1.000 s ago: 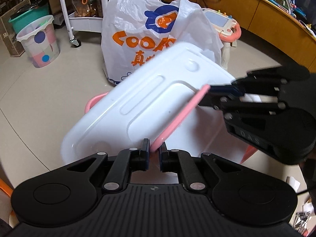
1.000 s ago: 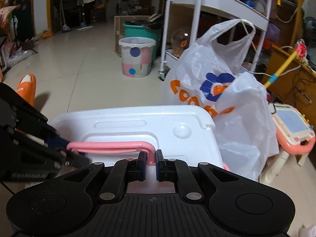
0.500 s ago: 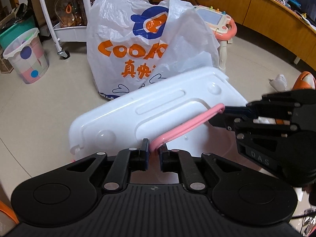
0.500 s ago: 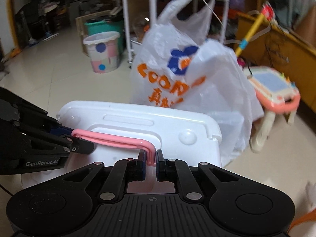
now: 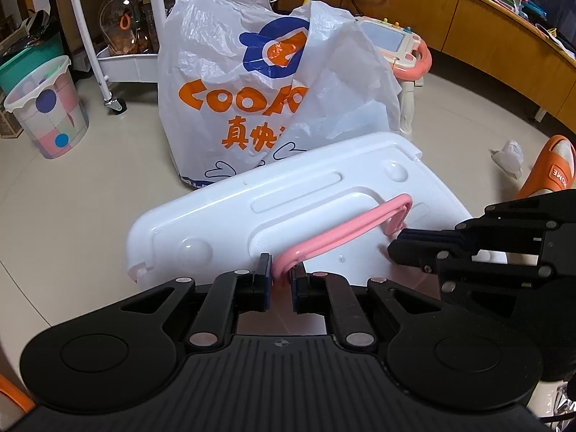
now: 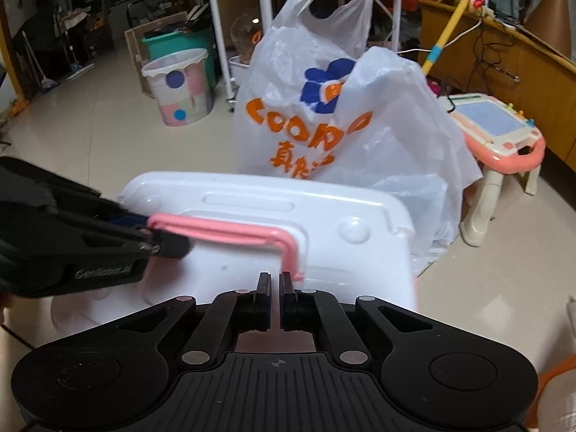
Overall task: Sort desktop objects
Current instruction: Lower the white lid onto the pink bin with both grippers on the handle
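A white plastic box has a lid with a thin pink handle standing up along its middle. My left gripper is shut on the near bend of that handle. From the right wrist view the same gripper clamps the handle at its left end. My right gripper is shut, and only the white lid shows in the slit between its jaws. The handle's downturned end lies just outside its right finger. In the left wrist view the right gripper sits just below that end.
A big white shopping bag with orange letters stands right behind the box. On the tiled floor are a pastel bin, a white wheeled trolley, a pink toy drawing table and an orange slipper. A wooden counter curves along the right.
The box has swung from steeply tilted to nearly level. The handle's end, earlier between the right gripper's fingers, now lies outside them. The left grip is unchanged.
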Action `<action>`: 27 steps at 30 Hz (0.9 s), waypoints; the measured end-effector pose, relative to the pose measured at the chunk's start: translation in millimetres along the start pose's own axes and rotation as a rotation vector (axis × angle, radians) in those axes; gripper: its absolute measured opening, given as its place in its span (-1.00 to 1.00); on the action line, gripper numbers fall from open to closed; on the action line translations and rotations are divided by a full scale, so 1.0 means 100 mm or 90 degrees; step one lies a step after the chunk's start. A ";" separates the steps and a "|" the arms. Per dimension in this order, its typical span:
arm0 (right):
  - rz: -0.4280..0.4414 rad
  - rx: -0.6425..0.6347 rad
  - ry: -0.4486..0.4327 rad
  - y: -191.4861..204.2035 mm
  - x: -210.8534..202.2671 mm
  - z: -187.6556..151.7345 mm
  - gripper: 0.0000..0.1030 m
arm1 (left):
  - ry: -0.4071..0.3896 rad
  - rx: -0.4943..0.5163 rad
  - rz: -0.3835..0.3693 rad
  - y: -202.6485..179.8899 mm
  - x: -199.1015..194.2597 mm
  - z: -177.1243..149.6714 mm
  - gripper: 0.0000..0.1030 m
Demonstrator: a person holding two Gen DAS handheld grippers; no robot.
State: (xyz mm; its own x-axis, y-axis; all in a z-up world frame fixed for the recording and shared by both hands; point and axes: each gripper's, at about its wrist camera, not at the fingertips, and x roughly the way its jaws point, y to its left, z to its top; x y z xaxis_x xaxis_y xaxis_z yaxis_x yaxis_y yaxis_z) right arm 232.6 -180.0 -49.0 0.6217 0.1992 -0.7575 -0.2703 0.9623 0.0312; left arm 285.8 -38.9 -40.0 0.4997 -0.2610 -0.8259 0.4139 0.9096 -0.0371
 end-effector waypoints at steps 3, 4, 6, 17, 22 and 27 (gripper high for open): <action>-0.004 -0.007 -0.004 0.02 -0.01 -0.01 -0.88 | -0.002 -0.001 -0.003 0.01 0.00 0.00 -0.78; -0.001 -0.004 -0.008 0.01 -0.02 -0.01 -0.87 | -0.003 0.000 -0.004 0.01 0.00 -0.01 -0.78; -0.006 -0.018 -0.024 0.00 -0.07 0.00 -0.71 | -0.005 0.002 -0.005 0.01 0.00 -0.01 -0.78; -0.002 -0.056 -0.062 -0.06 0.11 0.07 -0.81 | -0.008 0.002 -0.010 0.02 0.00 -0.02 -0.78; -0.005 -0.043 -0.046 -0.03 0.05 0.08 -0.83 | -0.008 -0.005 -0.017 0.04 -0.02 -0.03 -0.78; -0.015 -0.032 -0.031 0.00 0.00 0.06 -0.82 | -0.014 0.004 -0.024 0.03 -0.04 -0.05 -0.78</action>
State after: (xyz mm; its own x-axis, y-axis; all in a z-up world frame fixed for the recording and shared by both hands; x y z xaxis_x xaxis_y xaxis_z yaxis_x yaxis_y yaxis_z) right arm 237.3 -179.1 -44.7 0.6631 0.1867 -0.7249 -0.2910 0.9565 -0.0198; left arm 280.8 -33.3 -39.7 0.5004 -0.3015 -0.8116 0.4366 0.8973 -0.0642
